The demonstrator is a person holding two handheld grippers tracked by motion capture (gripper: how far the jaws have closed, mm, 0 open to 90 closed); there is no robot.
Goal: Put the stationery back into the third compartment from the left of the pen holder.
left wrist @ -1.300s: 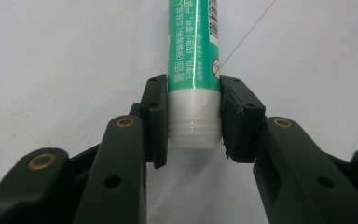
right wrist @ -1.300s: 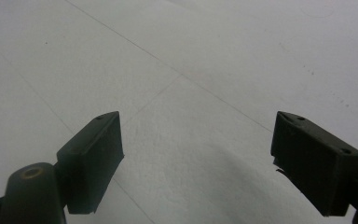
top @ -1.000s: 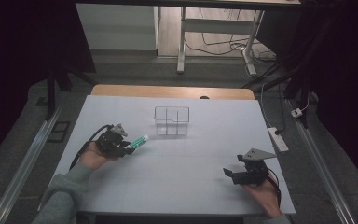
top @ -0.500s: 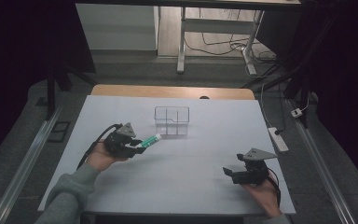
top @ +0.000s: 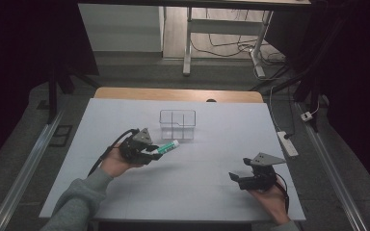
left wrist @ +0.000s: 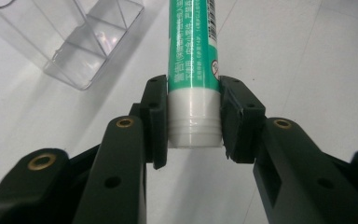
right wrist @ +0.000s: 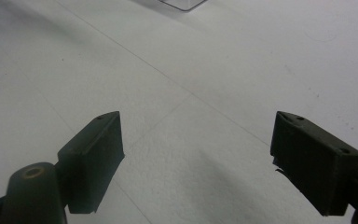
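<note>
My left gripper (top: 149,150) (left wrist: 194,123) is shut on the white cap end of a green-and-white tube (top: 167,146) (left wrist: 193,60). The tube points toward a clear plastic organizer box (top: 177,124) (left wrist: 70,44) with inner dividers, which stands on the white table (top: 192,192) just beyond the tube's tip. In the left gripper view both pads press the tube's sides and the box lies up and to the left. My right gripper (top: 236,179) (right wrist: 196,158) rests near the table's front right, jaws wide apart with only bare table between them.
A wooden strip (top: 178,94) runs along the table's far edge. A power strip (top: 287,143) lies off the right edge. Desk legs and cables (top: 221,48) stand on the floor behind. A corner of the clear box (right wrist: 182,3) shows at the top of the right gripper view.
My left hand has carried the tube to the right and slightly up, closer to the clear box. The right gripper has stayed where it was.
</note>
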